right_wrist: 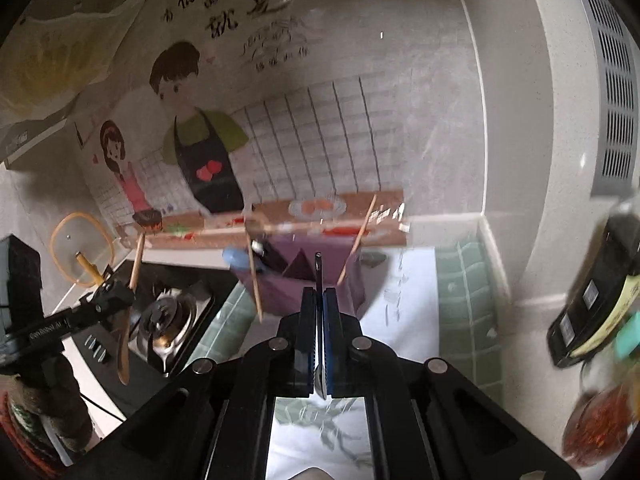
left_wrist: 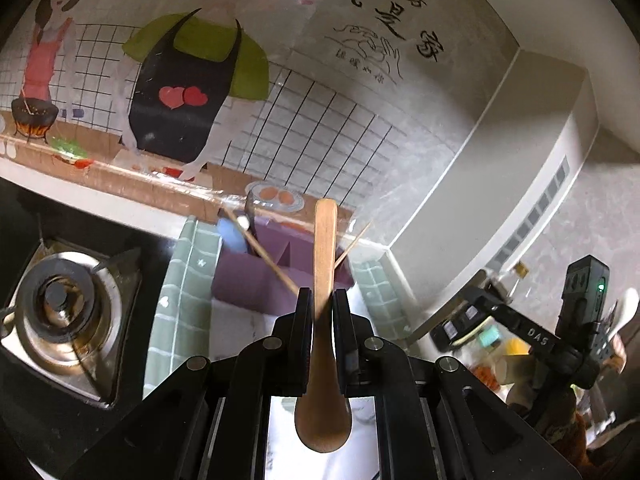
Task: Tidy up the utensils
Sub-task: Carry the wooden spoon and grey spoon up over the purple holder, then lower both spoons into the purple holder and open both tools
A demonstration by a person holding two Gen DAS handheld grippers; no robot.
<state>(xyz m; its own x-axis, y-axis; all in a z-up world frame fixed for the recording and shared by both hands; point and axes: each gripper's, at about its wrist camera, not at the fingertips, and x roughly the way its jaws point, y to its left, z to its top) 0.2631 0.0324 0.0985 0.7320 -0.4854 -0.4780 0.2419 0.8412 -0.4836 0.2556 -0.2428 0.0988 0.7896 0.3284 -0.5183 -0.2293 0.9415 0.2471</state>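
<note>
My left gripper (left_wrist: 322,296) is shut on a wooden spoon (left_wrist: 325,248), handle pointing forward, bowl back under the jaws. Ahead stands a purple utensil holder (left_wrist: 256,280) with compartments, holding wooden chopsticks (left_wrist: 260,250) and a blue-handled utensil (left_wrist: 234,234). My right gripper (right_wrist: 319,294) is shut on a thin metal utensil (right_wrist: 318,276), its dark handle pointing at the purple holder (right_wrist: 288,284). The left gripper with the wooden spoon (right_wrist: 127,320) shows at the left of the right wrist view. The right gripper shows at the right of the left wrist view (left_wrist: 460,332).
A gas stove burner (left_wrist: 60,312) lies left of the holder. A green tiled mat (left_wrist: 188,280) lies under the holder. A cartoon wall sticker (left_wrist: 188,80) covers the back wall. Bottles and jars (right_wrist: 592,320) stand at the right; a glass lid (right_wrist: 80,244) leans far left.
</note>
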